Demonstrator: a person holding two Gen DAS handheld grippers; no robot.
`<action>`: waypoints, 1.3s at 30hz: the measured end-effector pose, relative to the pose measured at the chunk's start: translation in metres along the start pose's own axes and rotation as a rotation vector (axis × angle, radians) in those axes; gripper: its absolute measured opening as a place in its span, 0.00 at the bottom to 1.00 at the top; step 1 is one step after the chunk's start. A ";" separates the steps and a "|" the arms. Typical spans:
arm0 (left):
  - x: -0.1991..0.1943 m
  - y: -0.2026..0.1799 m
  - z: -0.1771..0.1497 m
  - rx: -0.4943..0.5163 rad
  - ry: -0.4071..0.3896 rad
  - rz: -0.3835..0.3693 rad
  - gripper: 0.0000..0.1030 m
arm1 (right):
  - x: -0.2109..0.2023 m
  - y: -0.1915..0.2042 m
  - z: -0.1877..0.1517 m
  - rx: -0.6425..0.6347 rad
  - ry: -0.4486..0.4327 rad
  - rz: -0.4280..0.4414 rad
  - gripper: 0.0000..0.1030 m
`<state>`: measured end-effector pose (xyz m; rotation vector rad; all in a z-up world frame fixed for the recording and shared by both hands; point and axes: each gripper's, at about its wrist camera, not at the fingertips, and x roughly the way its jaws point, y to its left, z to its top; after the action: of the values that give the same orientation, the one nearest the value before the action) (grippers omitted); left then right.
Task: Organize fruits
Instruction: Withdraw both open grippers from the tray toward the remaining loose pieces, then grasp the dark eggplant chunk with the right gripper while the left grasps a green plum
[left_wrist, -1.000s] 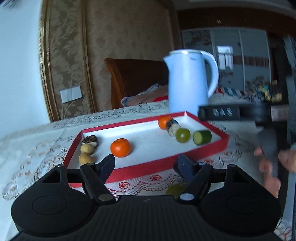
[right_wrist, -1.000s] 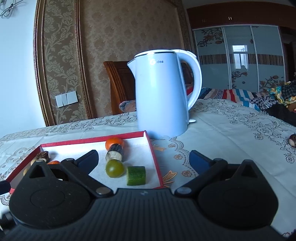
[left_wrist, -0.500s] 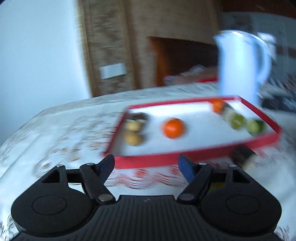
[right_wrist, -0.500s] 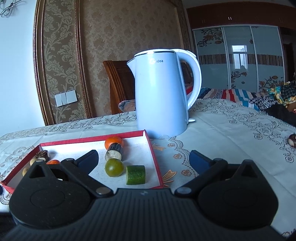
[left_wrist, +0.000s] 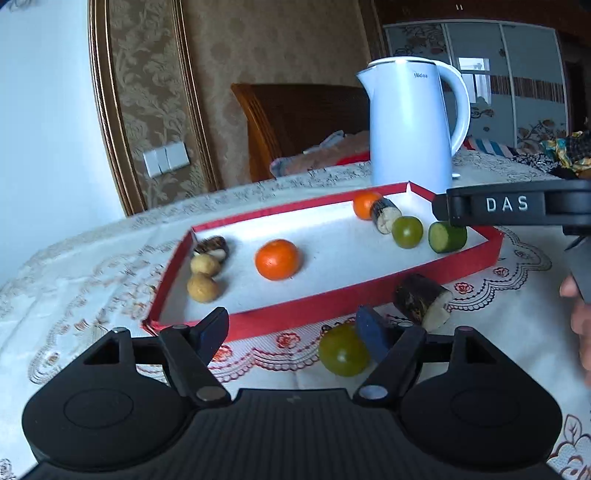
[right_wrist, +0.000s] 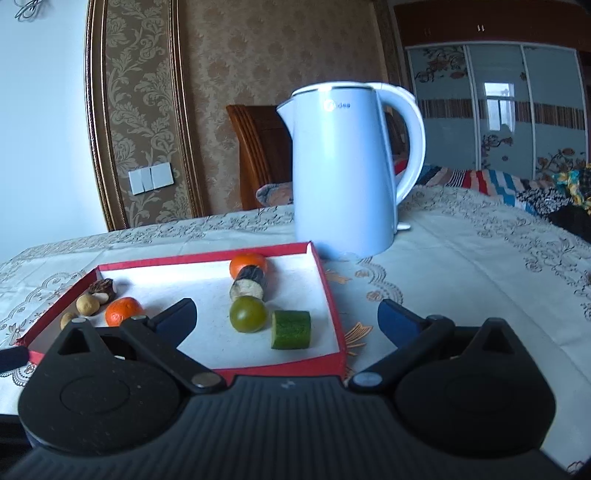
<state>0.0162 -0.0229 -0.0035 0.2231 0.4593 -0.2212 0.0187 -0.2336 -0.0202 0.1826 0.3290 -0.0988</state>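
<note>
A red-rimmed tray (left_wrist: 332, 302) (right_wrist: 334, 295) holds two oranges (left_wrist: 277, 259), a green tomato (left_wrist: 407, 232) (right_wrist: 248, 314), a cucumber piece (left_wrist: 447, 236) (right_wrist: 291, 329), a dark-skinned piece (left_wrist: 386, 215), two small potatoes (left_wrist: 202, 287) and a dark nut-like piece (left_wrist: 212, 246). On the cloth in front of the tray lie a second green tomato (left_wrist: 342, 350) and a dark-skinned piece (left_wrist: 421, 301). My left gripper (left_wrist: 293, 332) is open, its right finger beside that tomato. My right gripper (right_wrist: 286, 317) is open and empty over the tray's near right part.
A white electric kettle (left_wrist: 413, 122) (right_wrist: 343, 170) stands behind the tray on the patterned tablecloth (right_wrist: 461, 258). The right gripper's black body marked DAS (left_wrist: 509, 206) reaches in from the right in the left wrist view. A wooden chair (left_wrist: 295, 118) stands behind the table.
My left gripper swung left and came back, farther back and left, so the tomato and dark piece in front of the tray show. My right gripper moved slightly left and nearer the tray.
</note>
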 end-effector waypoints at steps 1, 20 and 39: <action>0.001 0.002 0.000 -0.017 0.003 0.014 0.74 | 0.000 0.001 -0.001 -0.006 0.000 0.000 1.00; 0.005 -0.005 0.004 -0.036 0.029 -0.045 0.80 | -0.004 -0.016 -0.020 -0.026 0.155 -0.019 1.00; 0.017 0.028 0.002 -0.170 0.078 0.034 0.84 | -0.010 0.021 -0.022 -0.171 0.147 0.053 1.00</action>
<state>0.0389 0.0002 -0.0045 0.0734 0.5482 -0.1395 0.0055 -0.2084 -0.0342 0.0287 0.4770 -0.0042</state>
